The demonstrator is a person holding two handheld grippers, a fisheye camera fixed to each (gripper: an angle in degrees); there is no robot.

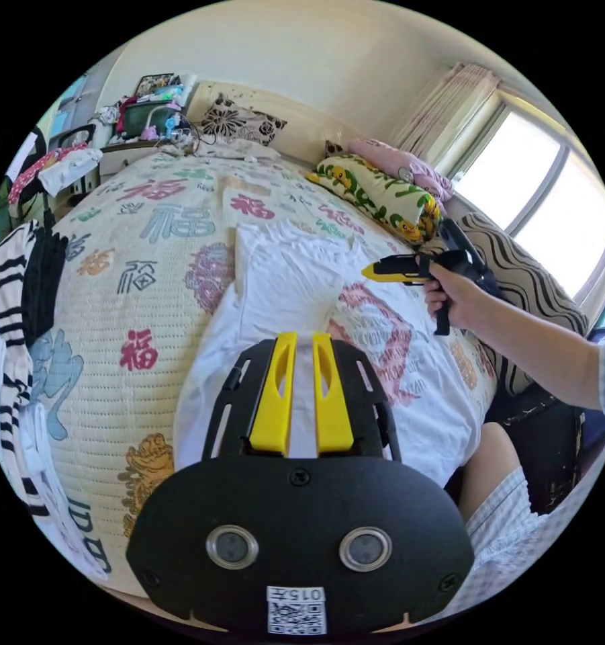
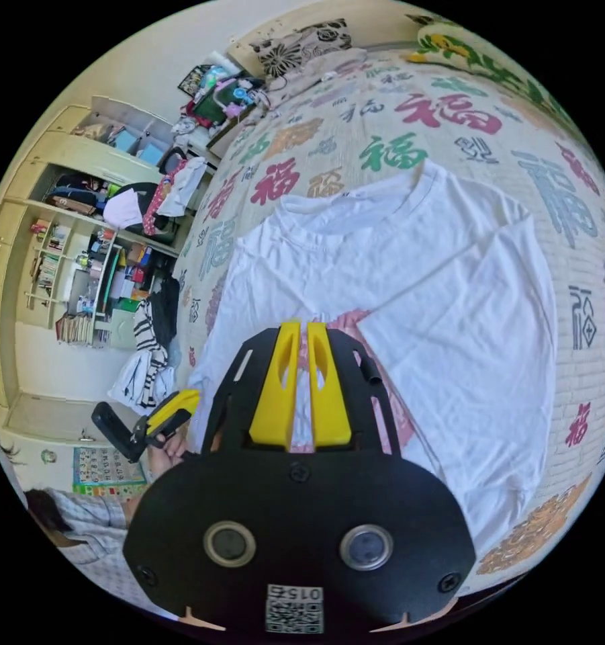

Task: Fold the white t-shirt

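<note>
Step in hand: one side of your white cotton t-shirt (image 2: 409, 282) with the red chest print already lies folded over the middle; the other side is not yet done.
Shirt: flat on the bed's mat (image 1: 114, 376) printed with coloured characters.
Left claw (image 1: 302, 393): jaws nearly together over the shirt, holding nothing.
Right claw (image 2: 299, 386): jaws close together above the print, empty.
Next move: likely pinch the unfolded sleeve edge and carry it across.
Writing: the print on the shirt is too blurred to read.

We saw a bed mat (image 1: 148, 222) printed with coloured characters. At its far end lay a black floral pillow (image 1: 238, 122), and to the right a folded duck-print quilt (image 1: 376, 191). On the left, striped clothes (image 1: 3, 302) hung near the shelves (image 2: 67, 269).
</note>
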